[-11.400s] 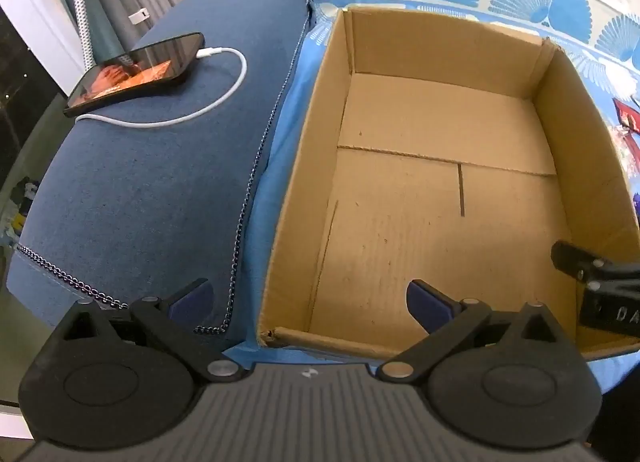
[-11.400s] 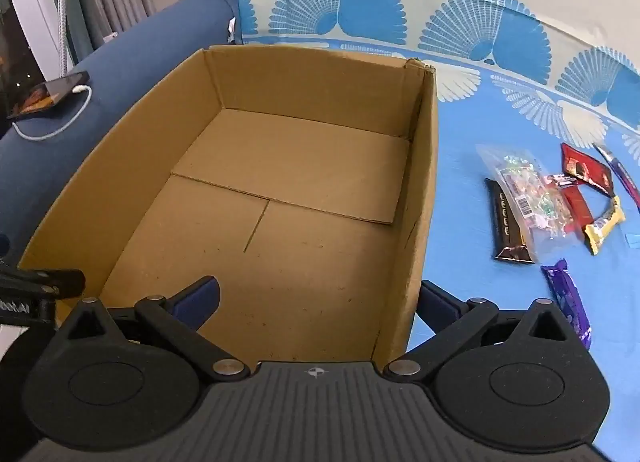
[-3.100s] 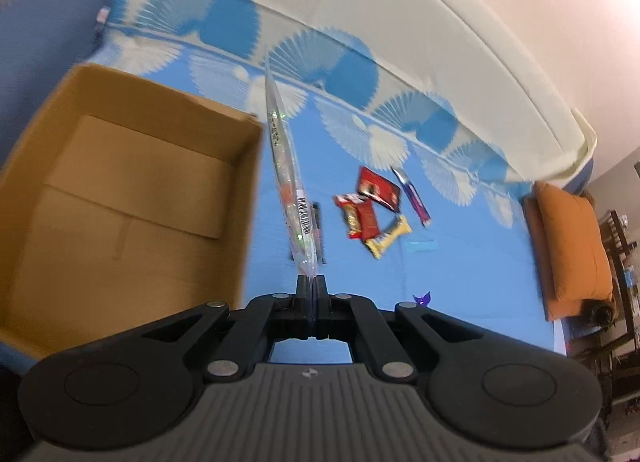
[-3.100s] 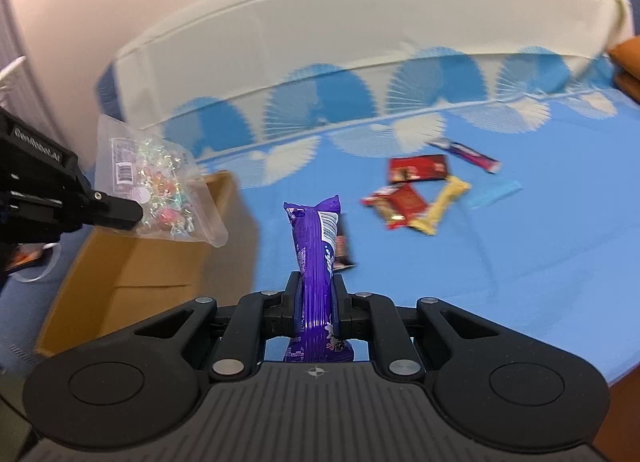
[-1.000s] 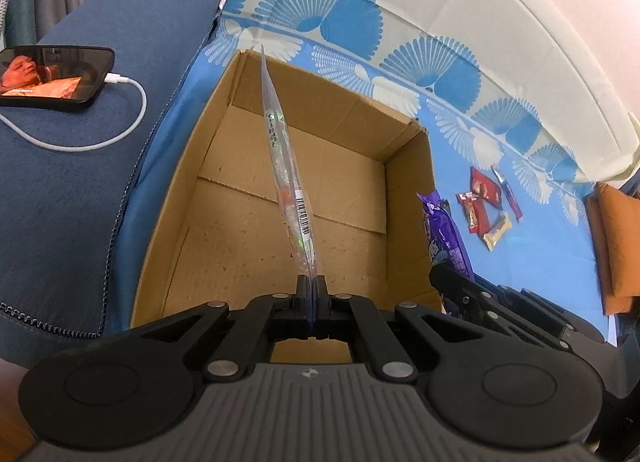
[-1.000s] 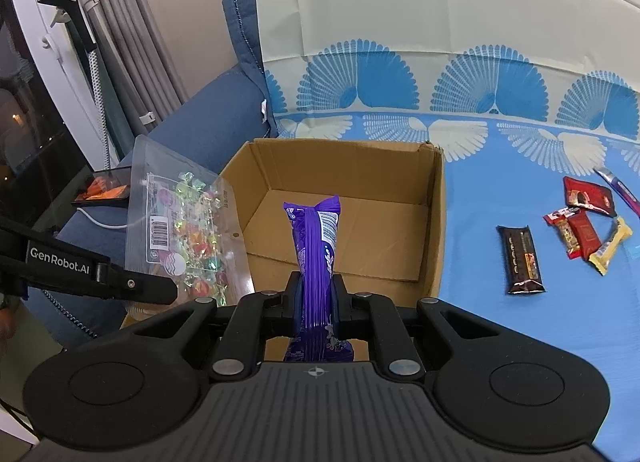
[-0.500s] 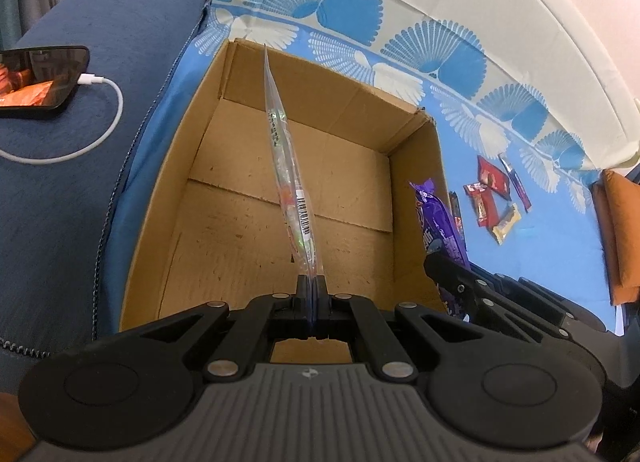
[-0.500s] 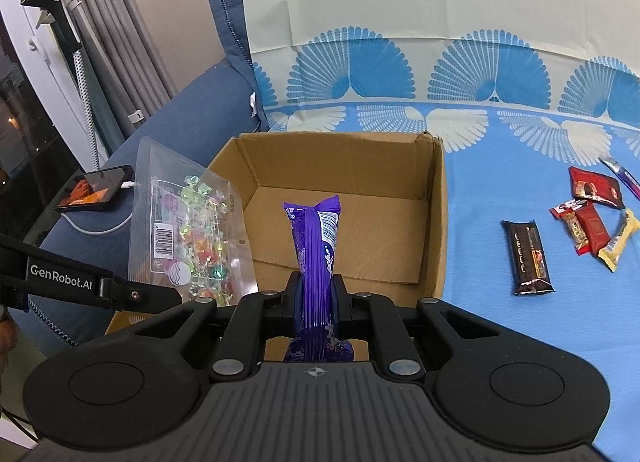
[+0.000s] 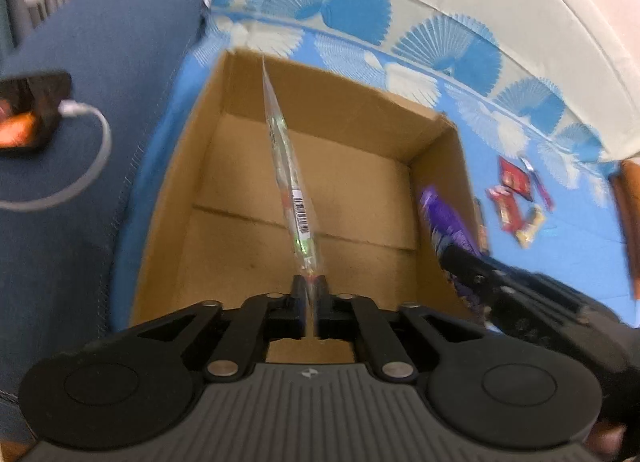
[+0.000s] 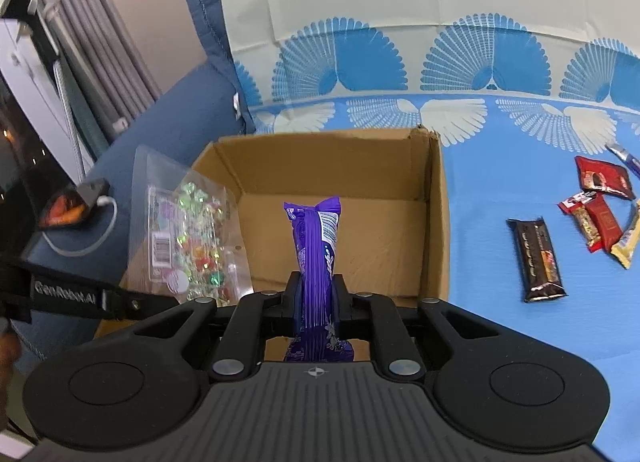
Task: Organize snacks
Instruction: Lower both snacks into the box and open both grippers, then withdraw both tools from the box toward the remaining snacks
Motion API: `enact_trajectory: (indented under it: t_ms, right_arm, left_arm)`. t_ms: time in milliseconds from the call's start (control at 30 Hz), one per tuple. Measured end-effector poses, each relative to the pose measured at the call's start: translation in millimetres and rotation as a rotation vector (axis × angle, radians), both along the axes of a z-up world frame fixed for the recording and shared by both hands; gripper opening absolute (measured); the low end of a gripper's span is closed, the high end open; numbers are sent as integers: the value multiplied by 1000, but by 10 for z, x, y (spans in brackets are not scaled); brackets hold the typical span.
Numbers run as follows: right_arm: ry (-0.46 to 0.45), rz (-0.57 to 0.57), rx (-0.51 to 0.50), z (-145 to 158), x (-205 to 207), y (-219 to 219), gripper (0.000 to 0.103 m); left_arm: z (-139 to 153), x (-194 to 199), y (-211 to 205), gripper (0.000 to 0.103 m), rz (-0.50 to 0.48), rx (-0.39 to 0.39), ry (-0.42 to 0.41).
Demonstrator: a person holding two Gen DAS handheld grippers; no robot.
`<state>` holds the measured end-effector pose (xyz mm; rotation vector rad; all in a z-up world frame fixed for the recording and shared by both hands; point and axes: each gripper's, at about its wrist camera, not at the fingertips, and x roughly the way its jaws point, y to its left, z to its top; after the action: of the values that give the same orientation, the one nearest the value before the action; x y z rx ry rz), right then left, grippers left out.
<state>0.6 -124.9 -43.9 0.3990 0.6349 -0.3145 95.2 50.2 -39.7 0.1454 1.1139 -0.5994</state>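
My left wrist feed is smeared with motion blur, worst on the phone (image 9: 34, 112) and the loose snacks (image 9: 516, 198) at the edges. My right wrist feed is sharp and evenly lit, soft indoor light, faint shadow inside the cardboard box (image 10: 436, 222). I see fisheye bending on both rims.

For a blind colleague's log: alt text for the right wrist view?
The right gripper holds a purple snack packet upright over an open cardboard box. At left, the left gripper holds a clear candy bag; wrapped bars lie right.
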Motion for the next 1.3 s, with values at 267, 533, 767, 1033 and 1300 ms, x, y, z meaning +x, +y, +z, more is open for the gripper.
enact_trajectory:
  t_ms: [267,533,767,1033,1300]
  right_arm:
    - [27,-20,26,-37,-169,-7,88]
    - [40,25,-62,68,-622,330,95]
    - [24,31,-159,223,-1011,581,98]
    - [4,33,-197,273,-1502,934,100]
    - [-29,12,-218,353,-1795,1032,101]
  left_arm:
    - [68,-217,194,103,99,64,-78]
    - [125,-696,371,103,93,105,-112]
    - [219,-1128,544,103,103,116,-168]
    - [305,-1612,735,103,130,122,-202]
    - [400,-1968,810,103,119,129,-252]
